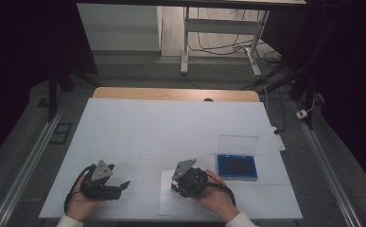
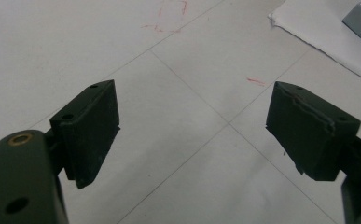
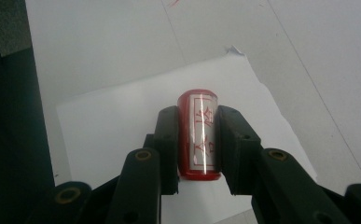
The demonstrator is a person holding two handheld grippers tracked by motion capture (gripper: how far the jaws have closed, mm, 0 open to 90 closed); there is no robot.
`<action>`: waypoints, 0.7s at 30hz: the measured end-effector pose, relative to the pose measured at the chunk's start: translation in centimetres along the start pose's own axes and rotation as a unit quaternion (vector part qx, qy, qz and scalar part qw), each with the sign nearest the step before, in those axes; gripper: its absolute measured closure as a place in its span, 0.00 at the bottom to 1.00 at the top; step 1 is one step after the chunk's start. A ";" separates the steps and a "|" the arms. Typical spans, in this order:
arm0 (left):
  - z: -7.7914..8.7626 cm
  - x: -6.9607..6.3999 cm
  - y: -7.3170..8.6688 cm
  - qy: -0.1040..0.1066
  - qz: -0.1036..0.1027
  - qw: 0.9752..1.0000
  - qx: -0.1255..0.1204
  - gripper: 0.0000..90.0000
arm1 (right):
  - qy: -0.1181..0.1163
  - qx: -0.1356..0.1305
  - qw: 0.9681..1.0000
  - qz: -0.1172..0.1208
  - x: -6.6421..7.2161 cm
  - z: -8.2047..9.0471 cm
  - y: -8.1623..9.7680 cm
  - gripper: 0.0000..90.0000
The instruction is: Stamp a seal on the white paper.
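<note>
Near my edge of the desk (image 1: 124, 123), on the right, my right hand-held gripper (image 3: 197, 140) is clamped on a red seal stamp (image 3: 199, 140), one jaw on each side of its barrel, the stamp poised over the white sheet of paper (image 3: 122, 116). I'd say I'm holding it by the sides so its face stays free to press down square on the sheet. My left hand-held gripper (image 2: 192, 126) hangs low over bare desk with its jaws wide apart and nothing between them, ready, I reckon, to pin the paper if it slides. The blue ink pad case (image 1: 237, 165), lid up, sits just to the right of the paper, near my right hand (image 1: 213, 194). The desk's near edge is right under my wrists, so pulling back is tight; ahead and between the two grippers there's plenty of white surface to work in.
</note>
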State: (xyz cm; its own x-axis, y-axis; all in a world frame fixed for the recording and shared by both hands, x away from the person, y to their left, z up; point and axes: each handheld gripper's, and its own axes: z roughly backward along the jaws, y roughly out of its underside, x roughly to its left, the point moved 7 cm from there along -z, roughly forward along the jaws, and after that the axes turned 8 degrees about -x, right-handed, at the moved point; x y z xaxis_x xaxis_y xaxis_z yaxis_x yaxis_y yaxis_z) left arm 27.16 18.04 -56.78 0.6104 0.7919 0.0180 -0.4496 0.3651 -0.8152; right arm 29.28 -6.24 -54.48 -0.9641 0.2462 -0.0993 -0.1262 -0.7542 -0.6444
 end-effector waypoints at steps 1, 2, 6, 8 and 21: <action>0.0 0.0 0.0 0.000 0.000 1.000 0.000 0.19 | 0.003 0.003 1.000 0.002 0.0 0.0 0.0 0.78; 0.0 0.0 0.0 0.000 0.000 1.000 0.000 0.19 | 0.002 0.006 1.000 0.003 0.0 0.0 0.0 0.78; -0.1 -0.1 0.0 0.000 0.000 1.000 0.001 0.19 | -0.001 0.008 1.000 -0.002 -0.1 0.0 0.0 0.78; -0.1 -0.1 0.0 0.000 0.001 1.000 0.001 0.19 | 0.000 0.012 1.000 -0.006 -0.1 0.0 0.0 0.78; -0.1 -0.1 0.0 0.000 0.002 1.000 0.001 0.19 | 0.006 0.024 1.000 -0.012 0.0 -0.4 0.2 0.79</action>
State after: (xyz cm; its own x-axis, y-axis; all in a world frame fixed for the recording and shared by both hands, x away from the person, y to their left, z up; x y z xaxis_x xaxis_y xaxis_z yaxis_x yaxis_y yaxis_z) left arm 27.15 17.95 -56.87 0.6094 0.7927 0.0150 -0.4527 0.3634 -0.8142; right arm 29.30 -6.13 -54.93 -0.9579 0.2715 -0.0939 -0.1603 -0.7764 -0.6095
